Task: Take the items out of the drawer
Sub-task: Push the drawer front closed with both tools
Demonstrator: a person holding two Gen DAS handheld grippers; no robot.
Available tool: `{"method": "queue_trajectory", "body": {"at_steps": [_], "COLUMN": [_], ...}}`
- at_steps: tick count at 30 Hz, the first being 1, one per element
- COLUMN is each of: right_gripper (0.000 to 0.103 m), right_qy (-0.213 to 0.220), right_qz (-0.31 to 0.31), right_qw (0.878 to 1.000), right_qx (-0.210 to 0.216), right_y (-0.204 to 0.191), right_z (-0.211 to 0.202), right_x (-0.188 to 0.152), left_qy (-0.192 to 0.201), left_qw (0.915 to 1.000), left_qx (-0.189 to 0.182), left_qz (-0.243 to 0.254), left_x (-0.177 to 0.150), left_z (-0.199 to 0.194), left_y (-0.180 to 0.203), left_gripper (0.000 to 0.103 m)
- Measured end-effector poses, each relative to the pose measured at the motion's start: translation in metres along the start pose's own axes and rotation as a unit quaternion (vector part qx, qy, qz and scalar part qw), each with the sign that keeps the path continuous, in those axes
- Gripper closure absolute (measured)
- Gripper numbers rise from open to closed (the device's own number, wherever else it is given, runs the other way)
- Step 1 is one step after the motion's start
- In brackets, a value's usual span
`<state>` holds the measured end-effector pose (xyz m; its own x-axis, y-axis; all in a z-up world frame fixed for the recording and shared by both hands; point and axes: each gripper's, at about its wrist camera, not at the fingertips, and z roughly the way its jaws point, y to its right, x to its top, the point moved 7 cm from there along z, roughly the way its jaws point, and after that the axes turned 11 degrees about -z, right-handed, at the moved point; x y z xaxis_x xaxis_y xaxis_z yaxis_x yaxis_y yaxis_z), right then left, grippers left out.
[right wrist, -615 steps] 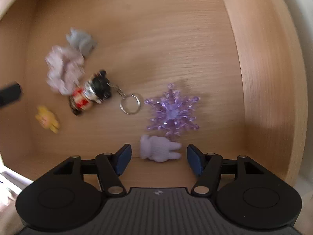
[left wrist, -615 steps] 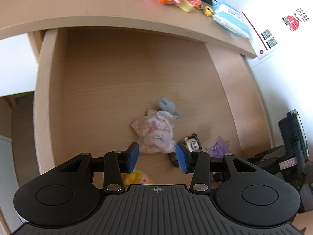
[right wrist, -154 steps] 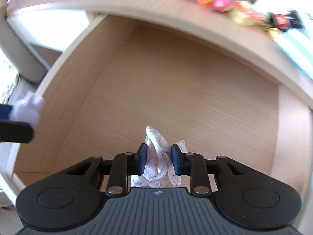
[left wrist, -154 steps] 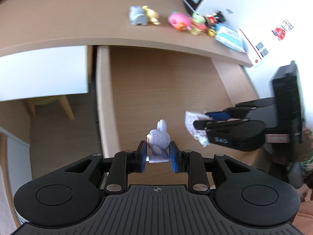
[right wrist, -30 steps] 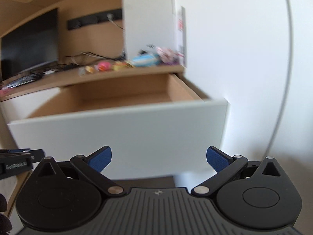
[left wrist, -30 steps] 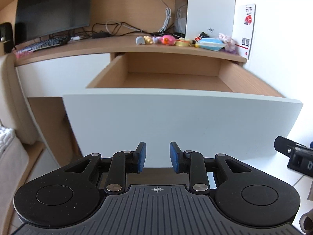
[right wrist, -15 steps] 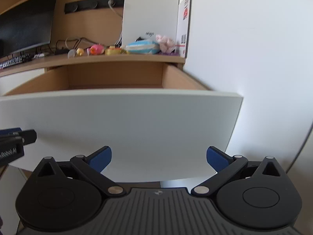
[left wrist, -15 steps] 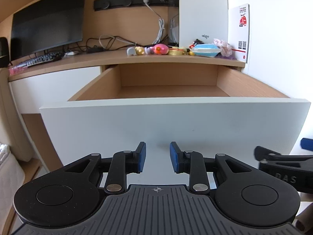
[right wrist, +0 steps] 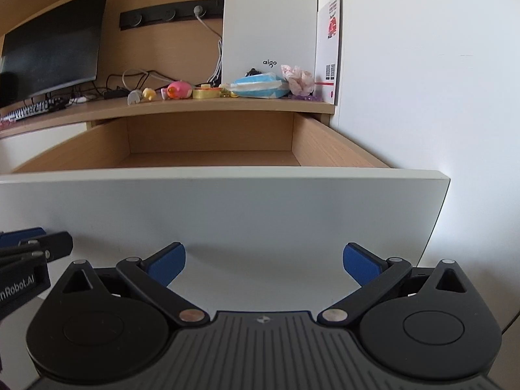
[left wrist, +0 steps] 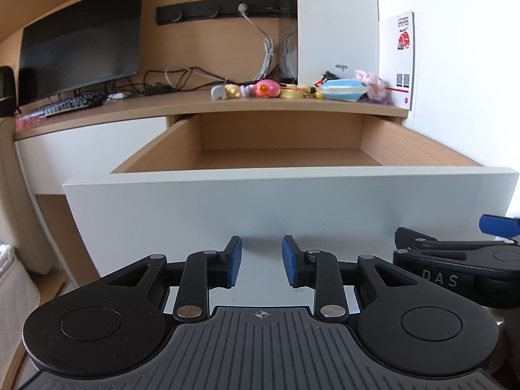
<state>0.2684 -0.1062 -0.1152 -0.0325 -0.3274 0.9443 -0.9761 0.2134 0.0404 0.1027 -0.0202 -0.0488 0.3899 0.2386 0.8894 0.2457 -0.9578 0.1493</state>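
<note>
The wooden counter (left wrist: 162, 105) is seen across both views, w/ a dark monitor (left wrist: 81, 55) at 10 o'clock and a white aigo box (right wrist: 269, 29) standing at 12 o'clock. Below it, the drawer (right wrist: 224, 208) is pulled fully out; its white front panel fills the mid-frame, and only bare wood is visible on the part of its floor that shows past the panel.

The items are lined up on the counter above the drawer, approx. 12 to 1 o'clock in the left wrist view: a blue-and-white tissue pack (left wrist: 343, 89), a pink lacy scrunchie (left wrist: 372, 83) just beside it at the right end, a purple snowflake ornament (right wrist: 305, 98) beneath the scrunchie, a pink toy (left wrist: 267, 88), a yellow-gold item (left wrist: 291, 92), a small yellow figure (left wrist: 231, 90) and a grey elephant figure (left wrist: 217, 92) at the left end.

The left claw (left wrist: 261, 261) is held low in front of the drawer panel, pads a narrow gap apart, nothing between them. The right claw (right wrist: 264, 265) is spread wide, also w/ nothing held, and is seen at 3 o'clock in the left view.
</note>
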Motion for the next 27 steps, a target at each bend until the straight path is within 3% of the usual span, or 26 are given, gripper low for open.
{"method": "queue_trajectory", "body": {"at_steps": [27], "right_gripper": [0.0], "right_qy": [-0.029], "right_qz": [-0.013], "right_qw": [0.999], "right_qx": [-0.012], "right_y": [-0.004], "right_z": [0.056], "right_x": [0.023], "left_qy": [0.001], "left_qw": [1.0], "left_qx": [-0.004], "left_qz": [0.004], "left_x": [0.019], "left_z": [0.054], "left_y": [0.001], "left_gripper": [0.072]}}
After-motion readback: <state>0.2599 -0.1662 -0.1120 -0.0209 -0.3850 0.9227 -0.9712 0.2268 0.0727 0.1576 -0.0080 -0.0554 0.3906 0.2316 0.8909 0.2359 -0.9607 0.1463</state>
